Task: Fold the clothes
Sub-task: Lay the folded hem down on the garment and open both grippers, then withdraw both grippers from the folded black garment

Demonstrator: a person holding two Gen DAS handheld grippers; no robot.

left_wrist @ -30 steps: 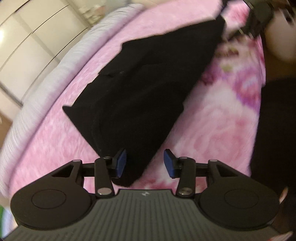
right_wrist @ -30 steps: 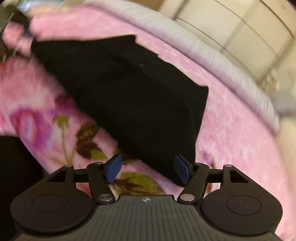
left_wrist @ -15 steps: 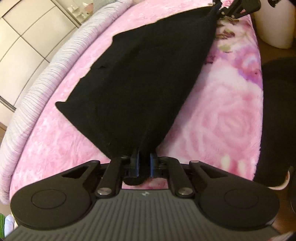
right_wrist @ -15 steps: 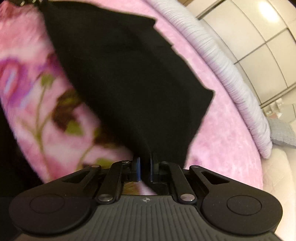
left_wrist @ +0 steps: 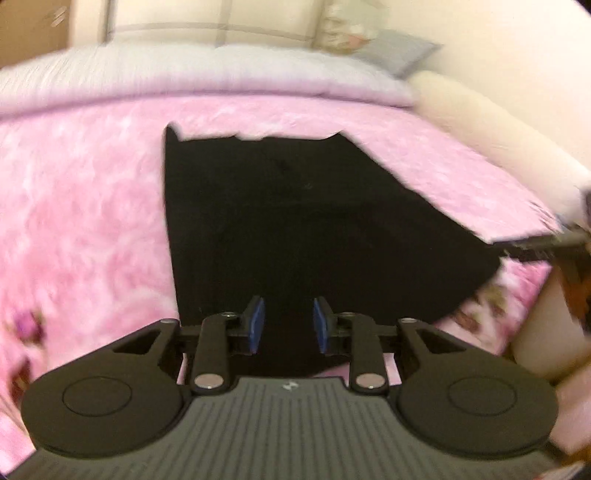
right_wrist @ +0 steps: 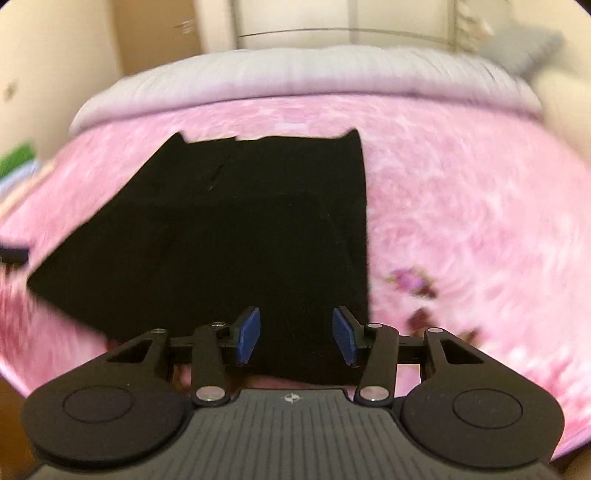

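Observation:
A black garment (left_wrist: 295, 229) lies flat on a pink floral blanket (left_wrist: 81, 221), with a folded layer on top. My left gripper (left_wrist: 289, 325) is open and empty just above the garment's near edge. In the right wrist view the same garment (right_wrist: 236, 236) spreads ahead on the blanket (right_wrist: 461, 206). My right gripper (right_wrist: 296, 336) is open and empty over the garment's near right edge. The right gripper also shows as a dark blurred shape at the right edge of the left wrist view (left_wrist: 546, 243), by the garment's right corner.
A lilac quilt (left_wrist: 221, 70) runs along the bed's far side, with a grey pillow (left_wrist: 399, 55) and white wardrobe doors (right_wrist: 399, 22) behind. A cream rounded object (left_wrist: 480, 125) borders the bed on the right. The blanket's near edge lies just below the grippers.
Both grippers were open, then shut on the garment's near corners half a second ago. Now both have let go and stand open. The views have swung to face the garment straight on.

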